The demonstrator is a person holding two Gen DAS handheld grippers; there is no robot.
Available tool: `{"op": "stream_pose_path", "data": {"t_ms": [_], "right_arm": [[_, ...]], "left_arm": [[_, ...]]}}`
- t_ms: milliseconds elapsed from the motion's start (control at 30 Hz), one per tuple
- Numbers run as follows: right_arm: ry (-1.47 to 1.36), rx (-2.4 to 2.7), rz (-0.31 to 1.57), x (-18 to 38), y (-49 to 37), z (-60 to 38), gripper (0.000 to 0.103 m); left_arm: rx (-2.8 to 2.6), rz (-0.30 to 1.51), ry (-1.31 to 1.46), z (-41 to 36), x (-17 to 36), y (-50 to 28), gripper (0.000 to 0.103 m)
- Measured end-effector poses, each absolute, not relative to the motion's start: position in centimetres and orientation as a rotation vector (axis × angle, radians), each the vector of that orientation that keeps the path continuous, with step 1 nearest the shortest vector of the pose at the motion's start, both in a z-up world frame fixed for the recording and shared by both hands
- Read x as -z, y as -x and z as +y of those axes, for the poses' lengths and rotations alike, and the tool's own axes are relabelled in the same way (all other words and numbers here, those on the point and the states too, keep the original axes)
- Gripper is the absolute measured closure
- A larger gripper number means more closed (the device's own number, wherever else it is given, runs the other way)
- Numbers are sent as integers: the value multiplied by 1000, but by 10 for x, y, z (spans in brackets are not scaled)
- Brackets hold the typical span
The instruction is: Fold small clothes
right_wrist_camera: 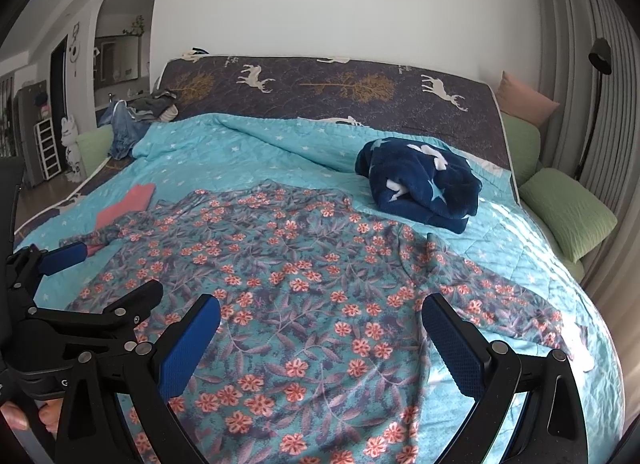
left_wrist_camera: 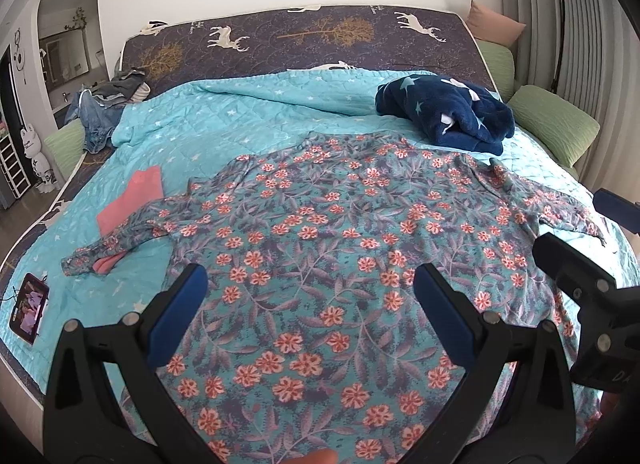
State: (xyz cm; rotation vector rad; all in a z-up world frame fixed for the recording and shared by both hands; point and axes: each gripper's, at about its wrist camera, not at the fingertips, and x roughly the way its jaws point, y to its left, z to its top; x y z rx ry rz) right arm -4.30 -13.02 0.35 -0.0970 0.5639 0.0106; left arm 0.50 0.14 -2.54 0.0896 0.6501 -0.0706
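A teal floral garment with red flowers lies spread flat on the bed, sleeves out to both sides; it also shows in the right wrist view. My left gripper is open and empty, held just above the garment's near part. My right gripper is open and empty, over the garment's near right part. The right gripper's body shows at the right edge of the left wrist view. The left gripper's body shows at the left of the right wrist view.
A turquoise star quilt covers the bed. A folded navy star blanket lies at the back right. A pink cloth lies partly under the left sleeve. A phone lies at the bed's left edge. Jeans pile at back left; green cushions on the right.
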Motion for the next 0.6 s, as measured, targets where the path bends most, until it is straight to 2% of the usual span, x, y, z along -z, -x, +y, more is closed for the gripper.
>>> {"op": "stream_pose_path", "data": {"t_ms": [600], "right_arm": [[95, -15, 563, -8, 41, -130, 1]], "left_arm": [[73, 633, -81, 6, 18, -5, 1]]}}
